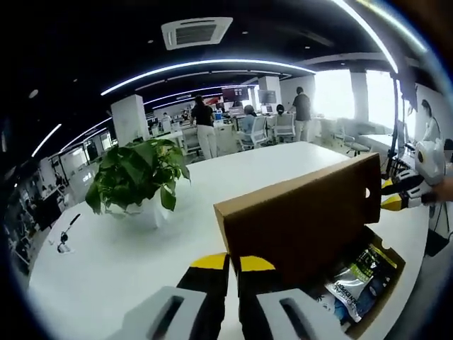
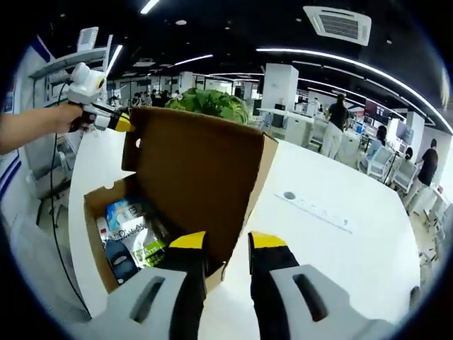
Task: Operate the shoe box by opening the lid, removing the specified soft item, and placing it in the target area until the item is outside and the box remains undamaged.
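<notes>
In the left gripper view, the left gripper (image 1: 233,263) rises from the bottom with its yellow-tipped jaws almost touching, a thin dark slit between them and nothing held, just beside the near corner of the shoe box (image 1: 338,280). The brown lid (image 1: 301,223) stands raised, and packaged goods (image 1: 357,280) lie in the open base. At the lid's far corner the right gripper (image 1: 396,193) reaches in from the right, though whether it pinches the edge is hard to tell. In the right gripper view, the right gripper (image 2: 226,242) shows a narrow gap, its jaws straddling the lid's (image 2: 198,177) near edge and perhaps gripping it. The packages (image 2: 134,234) sit inside the box. Beyond lie the white table (image 1: 127,255), a potted plant (image 1: 138,173) and, farther off, office desks with people.
</notes>
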A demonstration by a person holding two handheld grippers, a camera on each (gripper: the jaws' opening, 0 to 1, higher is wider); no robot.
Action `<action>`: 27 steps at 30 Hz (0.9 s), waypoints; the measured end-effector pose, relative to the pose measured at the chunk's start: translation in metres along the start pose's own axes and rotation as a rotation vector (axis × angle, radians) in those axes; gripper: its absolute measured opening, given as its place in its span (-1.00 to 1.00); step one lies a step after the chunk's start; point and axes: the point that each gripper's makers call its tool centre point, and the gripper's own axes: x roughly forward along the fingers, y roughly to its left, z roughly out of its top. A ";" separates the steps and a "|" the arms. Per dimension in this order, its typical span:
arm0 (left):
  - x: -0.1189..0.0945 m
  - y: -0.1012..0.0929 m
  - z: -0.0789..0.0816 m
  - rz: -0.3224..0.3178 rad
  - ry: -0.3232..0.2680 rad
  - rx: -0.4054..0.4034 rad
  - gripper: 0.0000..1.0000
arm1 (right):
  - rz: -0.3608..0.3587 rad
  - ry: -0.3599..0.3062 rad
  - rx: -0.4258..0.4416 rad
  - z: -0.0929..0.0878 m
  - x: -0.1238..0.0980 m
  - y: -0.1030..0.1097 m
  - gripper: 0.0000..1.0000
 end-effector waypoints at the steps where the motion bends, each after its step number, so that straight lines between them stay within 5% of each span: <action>1: 0.001 0.000 0.000 0.000 0.000 0.000 -0.94 | -0.002 0.006 0.001 -0.002 0.001 0.000 -0.67; 8: 0.009 0.001 0.002 0.000 -0.001 -0.010 -0.94 | -0.005 0.060 -0.020 -0.024 0.009 0.003 -0.75; 12: 0.014 0.003 0.003 -0.001 -0.002 -0.012 -0.94 | -0.020 0.089 -0.047 -0.032 0.014 0.002 -0.97; 27: 0.031 0.005 0.004 -0.013 0.002 -0.031 -0.93 | -0.032 0.101 -0.011 -0.036 0.026 -0.003 -0.98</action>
